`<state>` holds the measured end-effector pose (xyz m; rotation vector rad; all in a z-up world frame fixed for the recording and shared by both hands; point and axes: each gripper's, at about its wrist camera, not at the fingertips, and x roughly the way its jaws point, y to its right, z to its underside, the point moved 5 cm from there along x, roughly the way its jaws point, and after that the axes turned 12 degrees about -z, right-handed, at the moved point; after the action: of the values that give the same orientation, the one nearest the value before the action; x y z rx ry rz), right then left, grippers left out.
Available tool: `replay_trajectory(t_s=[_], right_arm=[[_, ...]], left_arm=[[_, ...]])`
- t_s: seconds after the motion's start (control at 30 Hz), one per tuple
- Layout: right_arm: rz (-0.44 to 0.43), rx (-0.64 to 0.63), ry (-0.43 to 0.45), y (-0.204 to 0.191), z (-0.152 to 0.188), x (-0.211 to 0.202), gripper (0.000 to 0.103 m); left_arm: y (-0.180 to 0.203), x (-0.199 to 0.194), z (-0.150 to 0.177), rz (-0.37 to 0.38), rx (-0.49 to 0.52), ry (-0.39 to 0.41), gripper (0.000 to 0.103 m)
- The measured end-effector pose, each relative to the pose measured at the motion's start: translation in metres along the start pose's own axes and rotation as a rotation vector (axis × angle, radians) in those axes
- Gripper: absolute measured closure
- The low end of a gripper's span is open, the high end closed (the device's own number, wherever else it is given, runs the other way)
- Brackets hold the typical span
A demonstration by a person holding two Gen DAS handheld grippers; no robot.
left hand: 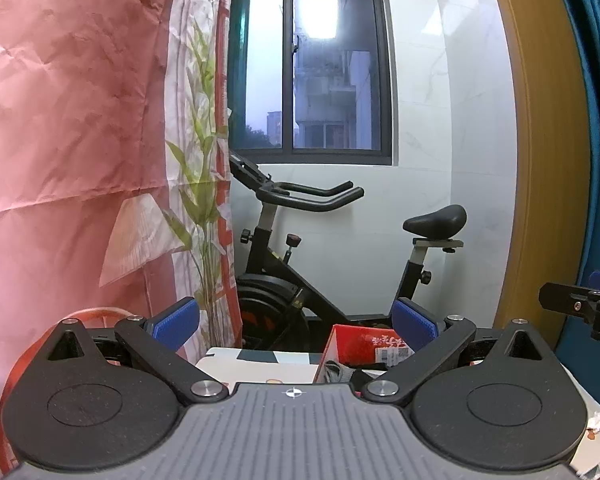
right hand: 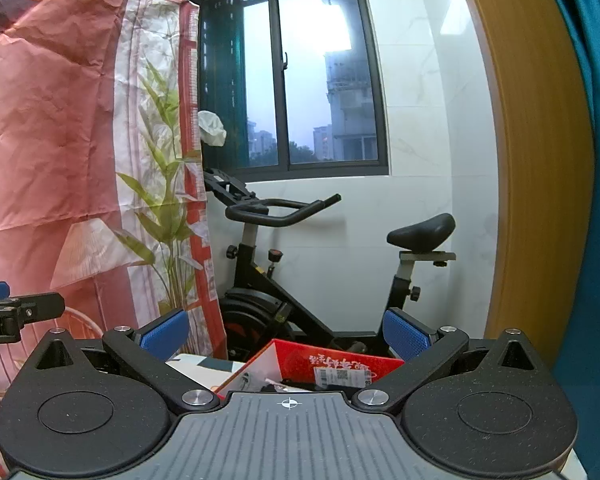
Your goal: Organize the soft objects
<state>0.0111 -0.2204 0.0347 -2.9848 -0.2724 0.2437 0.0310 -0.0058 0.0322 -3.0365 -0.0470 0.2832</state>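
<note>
Both grippers, left [left hand: 296,322] and right [right hand: 284,330], spread wide, empty, aimed high over red box [right hand: 340,366]; contents mostly hidden, blind grab likely misses.

Both wrist cams sit low, side by side, facing level across the room. They share the exercise bike [left hand: 300,264] [right hand: 284,276], window [left hand: 308,60] [right hand: 300,76] and red box [left hand: 364,348] [right hand: 332,364].

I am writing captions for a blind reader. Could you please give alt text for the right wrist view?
The right gripper, its blue-padded fingers open and empty, points over an open red cardboard box on a table. Behind stand a black exercise bike, a dark-framed window, and a pink printed curtain on the left.
</note>
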Motion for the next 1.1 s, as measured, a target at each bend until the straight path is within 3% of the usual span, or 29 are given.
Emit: replay_trajectory(t_s=[1.1], right_arm=[[0.021, 0.012, -0.011, -0.0026, 0.0038, 0.0043, 0.0]], left_arm=[[0.0017, -0.0001, 0.0033, -0.018, -0.017, -0.027, 0.0]])
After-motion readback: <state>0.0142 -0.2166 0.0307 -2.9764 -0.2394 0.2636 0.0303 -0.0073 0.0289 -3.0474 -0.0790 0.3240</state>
